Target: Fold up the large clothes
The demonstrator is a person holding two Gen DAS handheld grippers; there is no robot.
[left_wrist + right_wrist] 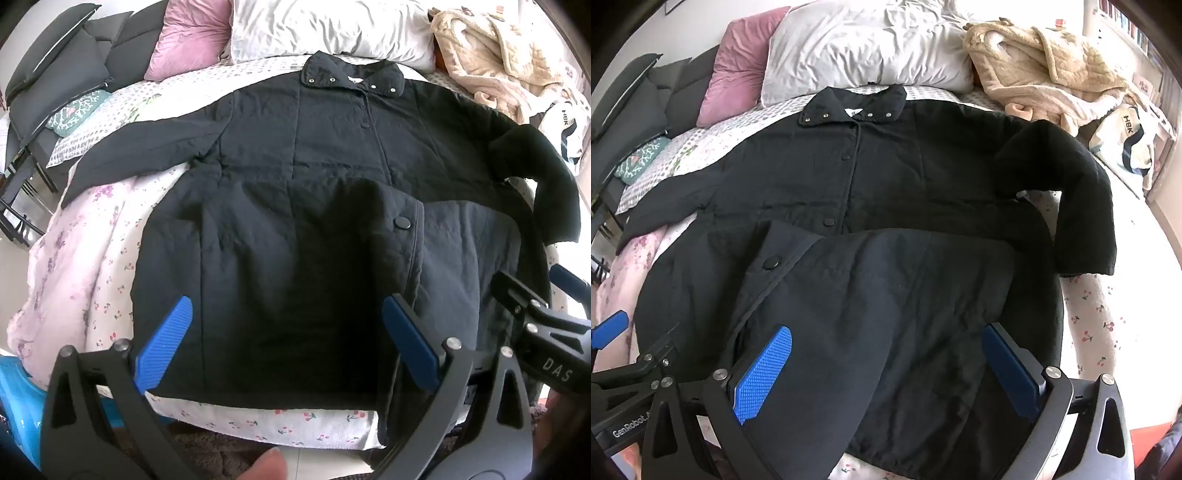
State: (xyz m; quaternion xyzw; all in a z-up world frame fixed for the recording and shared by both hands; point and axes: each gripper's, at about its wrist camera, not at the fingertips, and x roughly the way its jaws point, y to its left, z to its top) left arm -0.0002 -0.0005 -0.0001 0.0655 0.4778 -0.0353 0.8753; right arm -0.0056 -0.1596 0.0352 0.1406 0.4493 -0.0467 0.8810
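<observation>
A large black quilted coat [303,155] lies front up on the bed, collar toward the pillows, sleeves spread to both sides. It also shows in the right wrist view [905,173]. Its lower right front panel [886,314] is bunched up and partly folded over. My left gripper [288,339] is open over the coat's bottom hem, left of centre, its blue pads [166,343] wide apart. My right gripper [890,373] is open over the lower right panel; whether the cloth touches the pads is unclear. The right gripper shows at the right edge of the left wrist view [546,325].
The bed has a floral quilt [85,258] under the coat. A pink pillow [188,37] and a white pillow [325,29] lie at the head. A beige fleece robe [1045,74] and a white bag [1126,144] lie at the far right. Dark cushions [62,74] are at the far left.
</observation>
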